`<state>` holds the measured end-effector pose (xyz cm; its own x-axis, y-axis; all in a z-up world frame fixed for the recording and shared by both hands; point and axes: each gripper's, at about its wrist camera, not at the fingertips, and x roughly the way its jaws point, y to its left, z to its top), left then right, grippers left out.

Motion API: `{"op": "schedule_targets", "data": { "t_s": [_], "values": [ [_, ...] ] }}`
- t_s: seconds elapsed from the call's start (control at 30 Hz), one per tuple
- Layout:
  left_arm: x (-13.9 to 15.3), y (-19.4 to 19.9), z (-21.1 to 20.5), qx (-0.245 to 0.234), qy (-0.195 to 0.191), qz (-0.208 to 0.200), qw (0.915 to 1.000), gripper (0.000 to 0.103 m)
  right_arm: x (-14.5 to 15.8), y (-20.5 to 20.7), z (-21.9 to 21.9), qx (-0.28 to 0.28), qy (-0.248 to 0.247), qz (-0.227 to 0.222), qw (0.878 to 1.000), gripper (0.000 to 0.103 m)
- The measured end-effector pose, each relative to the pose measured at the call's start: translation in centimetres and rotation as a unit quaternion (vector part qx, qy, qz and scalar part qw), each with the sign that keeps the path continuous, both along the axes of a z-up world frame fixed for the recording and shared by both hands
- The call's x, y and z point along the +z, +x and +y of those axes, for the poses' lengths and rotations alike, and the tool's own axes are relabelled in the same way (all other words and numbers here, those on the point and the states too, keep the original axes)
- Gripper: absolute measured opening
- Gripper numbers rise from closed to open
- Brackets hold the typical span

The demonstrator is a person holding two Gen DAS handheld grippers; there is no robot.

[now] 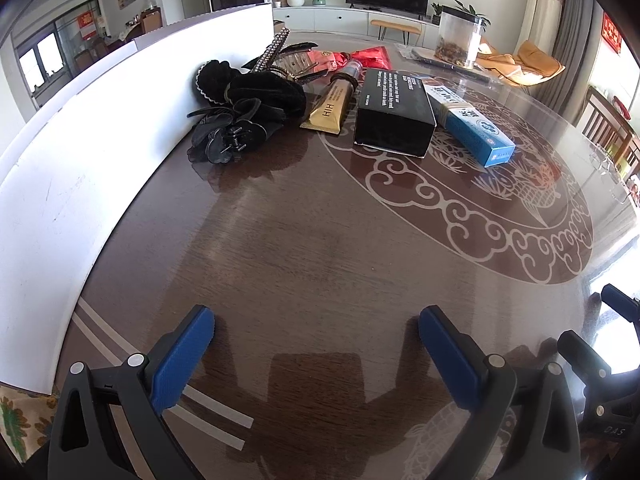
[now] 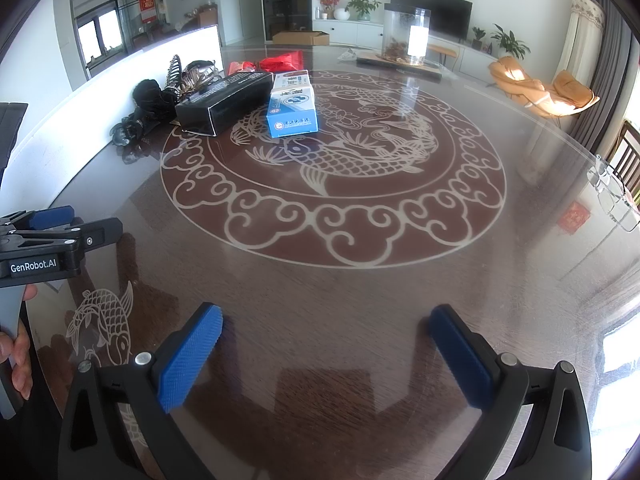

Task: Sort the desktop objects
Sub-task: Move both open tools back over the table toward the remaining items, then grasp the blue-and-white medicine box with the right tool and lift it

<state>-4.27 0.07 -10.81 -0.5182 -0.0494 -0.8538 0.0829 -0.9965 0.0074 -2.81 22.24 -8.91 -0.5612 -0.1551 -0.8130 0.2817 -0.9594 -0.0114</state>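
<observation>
Sorting not started, by the look of it. Left tongs (image 1: pixel 316 332) and right tongs (image 2: pixel 326 330) both spread wide, empty, low over the bench (image 1: pixel 320 248). Black hair accessories (image 1: pixel 240 112), gold tube (image 1: pixel 332 106), black box (image 1: pixel 394 112), blue box (image 1: pixel 468 124) all bunched at the far side near the white board (image 1: pixel 100 128).

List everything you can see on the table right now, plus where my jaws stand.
Black box: one, black, between tube and blue box.
Blue box: one, blue and white, right of black box.
Gold tube: one, gold, left of black box.
Hair accessories: a pile, black, against the white board.
Red packets: red, behind the boxes; count unclear.
Clear jar: one, far side.
Table: dark wood, fish pattern.
Left gripper: jaws open, holding nothing.
Right gripper: jaws open, holding nothing.
</observation>
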Motion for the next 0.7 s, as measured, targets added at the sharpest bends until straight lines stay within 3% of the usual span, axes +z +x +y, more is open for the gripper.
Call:
{"op": "schedule_targets", "data": {
  "t_s": [0.43,0.7],
  "values": [
    [0.0,-0.1,-0.1,0.001,0.001,-0.001,1.0000,0.103,0.0,0.0,0.0,0.000,0.000,0.000,1.000,0.103],
    [0.3,0.1,-3.1,0.061,0.036,0.007,0.9975,0.103,0.0,-0.1,-0.1,0.001,0.001,-0.002,1.000,0.103]
  ]
}}
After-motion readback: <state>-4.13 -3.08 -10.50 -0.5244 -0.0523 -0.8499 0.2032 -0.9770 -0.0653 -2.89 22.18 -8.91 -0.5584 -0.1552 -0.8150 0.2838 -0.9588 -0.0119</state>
